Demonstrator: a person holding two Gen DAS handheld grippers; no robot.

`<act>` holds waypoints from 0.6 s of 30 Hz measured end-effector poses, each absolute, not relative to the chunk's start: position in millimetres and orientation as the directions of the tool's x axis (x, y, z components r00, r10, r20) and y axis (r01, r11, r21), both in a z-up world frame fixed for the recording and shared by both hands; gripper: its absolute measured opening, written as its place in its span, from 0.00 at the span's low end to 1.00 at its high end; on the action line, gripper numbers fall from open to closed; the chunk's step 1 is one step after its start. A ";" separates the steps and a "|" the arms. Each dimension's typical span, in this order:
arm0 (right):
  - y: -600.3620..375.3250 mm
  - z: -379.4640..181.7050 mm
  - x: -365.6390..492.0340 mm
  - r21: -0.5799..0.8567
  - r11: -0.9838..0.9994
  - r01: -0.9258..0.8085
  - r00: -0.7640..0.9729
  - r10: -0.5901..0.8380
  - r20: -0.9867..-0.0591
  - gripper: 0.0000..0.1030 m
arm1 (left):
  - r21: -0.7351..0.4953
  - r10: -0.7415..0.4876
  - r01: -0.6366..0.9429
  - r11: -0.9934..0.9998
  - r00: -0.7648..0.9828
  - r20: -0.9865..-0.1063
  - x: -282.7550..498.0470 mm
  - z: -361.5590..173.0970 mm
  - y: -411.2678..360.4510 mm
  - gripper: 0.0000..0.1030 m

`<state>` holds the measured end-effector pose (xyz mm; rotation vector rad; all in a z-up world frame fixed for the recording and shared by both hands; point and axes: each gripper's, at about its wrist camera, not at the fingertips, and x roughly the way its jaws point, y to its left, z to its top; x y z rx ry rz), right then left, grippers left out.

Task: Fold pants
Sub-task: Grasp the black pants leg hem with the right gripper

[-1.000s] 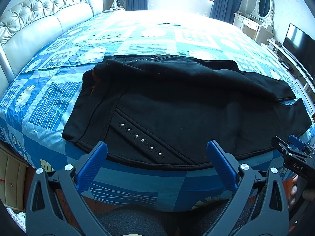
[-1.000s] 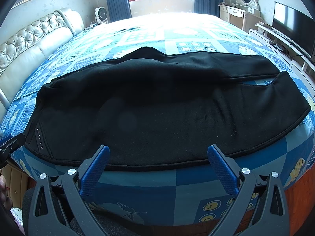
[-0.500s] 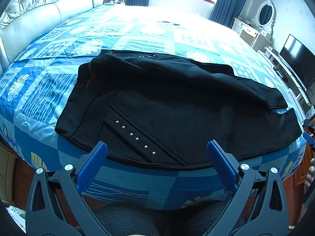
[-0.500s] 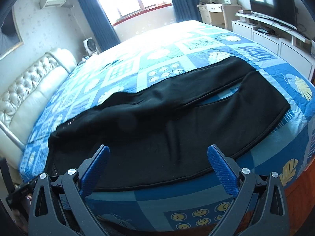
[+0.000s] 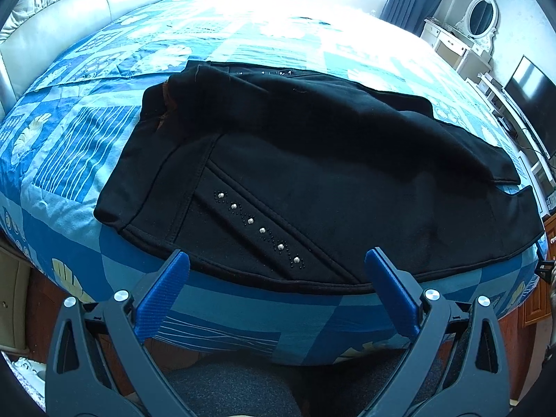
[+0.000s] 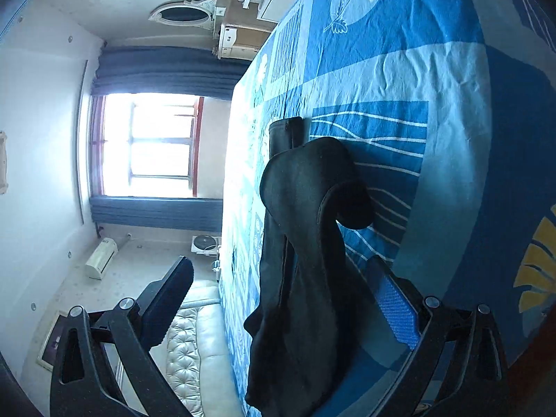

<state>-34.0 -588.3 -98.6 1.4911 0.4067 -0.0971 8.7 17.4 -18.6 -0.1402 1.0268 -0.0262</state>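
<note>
Black pants lie across the near edge of the bed, waistband at the left, legs to the right, one leg folded over the other. A studded pocket trim faces me. My left gripper is open and empty, just short of the pants' near hem. In the right wrist view the camera is rolled on its side at the leg end. The pants lie between the wide-spread jaws of my right gripper, with the hem curled up off the bedspread. The jaws are not closed on the cloth.
The bed has a blue patchwork bedspread and a tufted cream headboard at the far left. A dresser with an oval mirror and a TV stand to the right. The bed's wooden base is below the left gripper.
My right gripper has swung to the leg end of the pants, rolled onto its side and come in around the cloth. My left gripper has moved slightly closer to the waist area.
</note>
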 end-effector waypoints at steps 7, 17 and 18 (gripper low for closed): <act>-614.5 -111.2 -0.7 0.949 0.002 0.315 0.941 0.127 -0.312 0.94 | -0.108 -0.061 -0.068 0.992 0.492 -0.868 8.1 -29.6 25.4 0.98; -631.1 -56.5 -18.9 0.798 0.378 0.469 0.875 -0.076 -0.478 0.07 | -0.089 -0.036 -0.087 0.992 0.489 -0.872 17.1 -34.3 32.8 0.98; -631.2 -54.6 -22.4 0.764 0.412 0.497 0.858 -0.100 -0.504 0.07 | -0.093 -0.039 -0.087 0.992 0.489 -0.872 17.9 -34.9 32.8 0.98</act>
